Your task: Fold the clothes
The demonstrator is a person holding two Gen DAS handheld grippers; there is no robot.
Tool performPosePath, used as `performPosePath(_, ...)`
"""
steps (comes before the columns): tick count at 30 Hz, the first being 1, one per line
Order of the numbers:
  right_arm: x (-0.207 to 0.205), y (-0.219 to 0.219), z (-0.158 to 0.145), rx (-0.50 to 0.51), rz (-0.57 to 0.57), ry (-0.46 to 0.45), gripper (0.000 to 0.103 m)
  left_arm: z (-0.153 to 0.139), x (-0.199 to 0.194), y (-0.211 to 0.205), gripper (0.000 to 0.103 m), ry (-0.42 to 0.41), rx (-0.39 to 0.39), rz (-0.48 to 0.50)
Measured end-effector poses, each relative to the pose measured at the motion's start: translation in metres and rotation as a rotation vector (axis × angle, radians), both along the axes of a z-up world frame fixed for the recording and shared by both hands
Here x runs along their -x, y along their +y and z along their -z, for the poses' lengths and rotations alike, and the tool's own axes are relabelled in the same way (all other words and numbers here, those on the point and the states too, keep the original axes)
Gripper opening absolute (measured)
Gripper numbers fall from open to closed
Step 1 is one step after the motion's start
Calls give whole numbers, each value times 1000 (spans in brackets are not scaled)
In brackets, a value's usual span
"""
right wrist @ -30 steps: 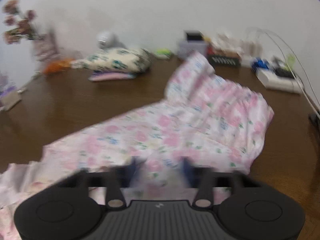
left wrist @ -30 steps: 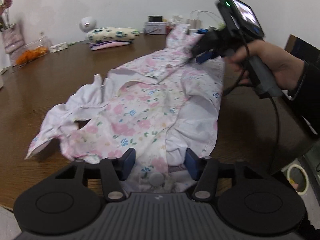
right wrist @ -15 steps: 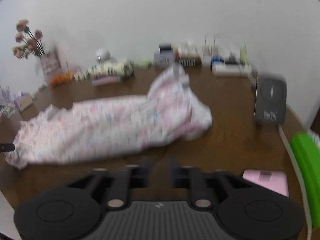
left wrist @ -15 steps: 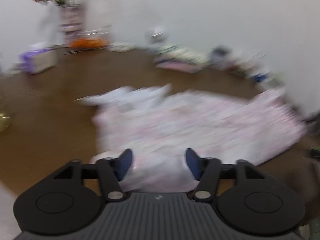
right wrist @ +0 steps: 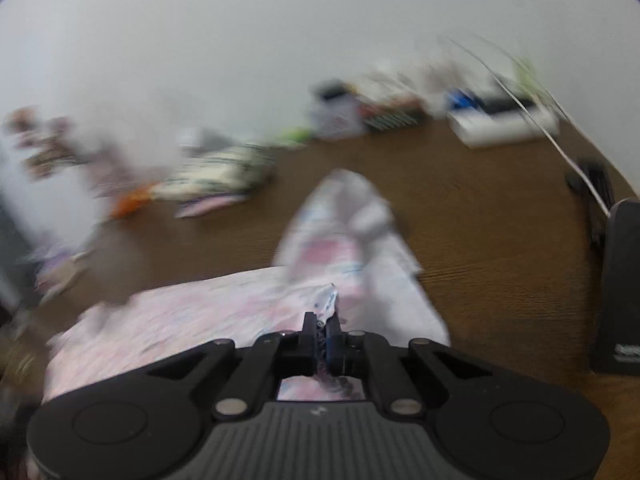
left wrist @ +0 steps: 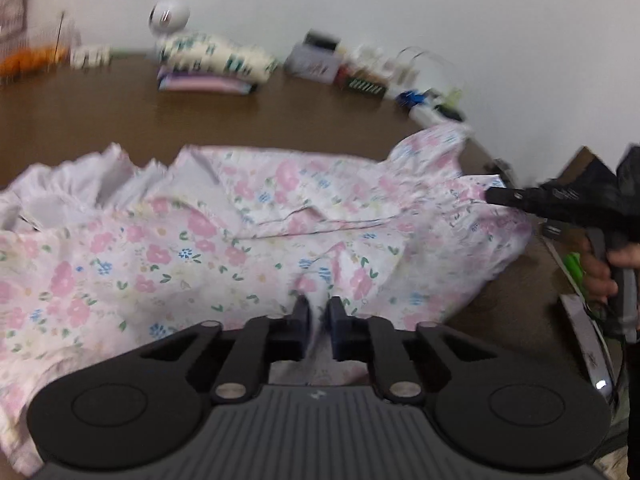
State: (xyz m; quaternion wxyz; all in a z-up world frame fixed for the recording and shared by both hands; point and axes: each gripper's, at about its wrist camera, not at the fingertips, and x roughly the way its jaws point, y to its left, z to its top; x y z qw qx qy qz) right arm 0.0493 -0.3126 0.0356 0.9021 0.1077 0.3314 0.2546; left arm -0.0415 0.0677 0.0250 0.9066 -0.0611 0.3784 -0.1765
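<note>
Now the floral garment [left wrist: 248,248] lies spread across the brown table [left wrist: 120,120] — the left gripper [left wrist: 318,312] is closing, pinching a fold at its near edge, while the right gripper [right wrist: 322,330] is clamped tight on bunched fabric at the far end.

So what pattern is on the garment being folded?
Pink and blue flowers on white, on the garment; clearest in the left wrist view.

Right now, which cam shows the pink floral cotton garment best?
Left wrist: the pink floral cotton garment lies spread across the brown wooden table, print fairly sharp. Right wrist shows only one blurred bunched end.
</note>
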Motion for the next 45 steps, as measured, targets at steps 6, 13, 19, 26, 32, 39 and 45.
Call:
performPosePath(6, 108, -33, 8, 126, -266, -32, 11, -3, 61, 3, 14, 62, -48, 107)
performPosePath(13, 120, -56, -11, 89, -156, -107, 44, -22, 52, 32, 89, -52, 19, -2)
performPosePath(19, 93, 26, 6, 180, -386, -128, 44, -6, 5, 20, 82, -15, 37, 139)
performPosePath(26, 113, 43, 22, 417, -531, -204, 3, 13, 24, 6, 2, 37, -139, 300)
performPosePath(32, 141, 25, 26, 517, -523, -161, 37, 15, 57, 38, 24, -29, -131, 320)
performPosePath(39, 175, -24, 8, 369, -395, -164, 76, 11, 56, 35, 90, -165, -147, 360)
performPosePath(45, 158, -43, 27, 310, -339, -71, 49, 23, 27, 28, 10, -27, -60, 482)
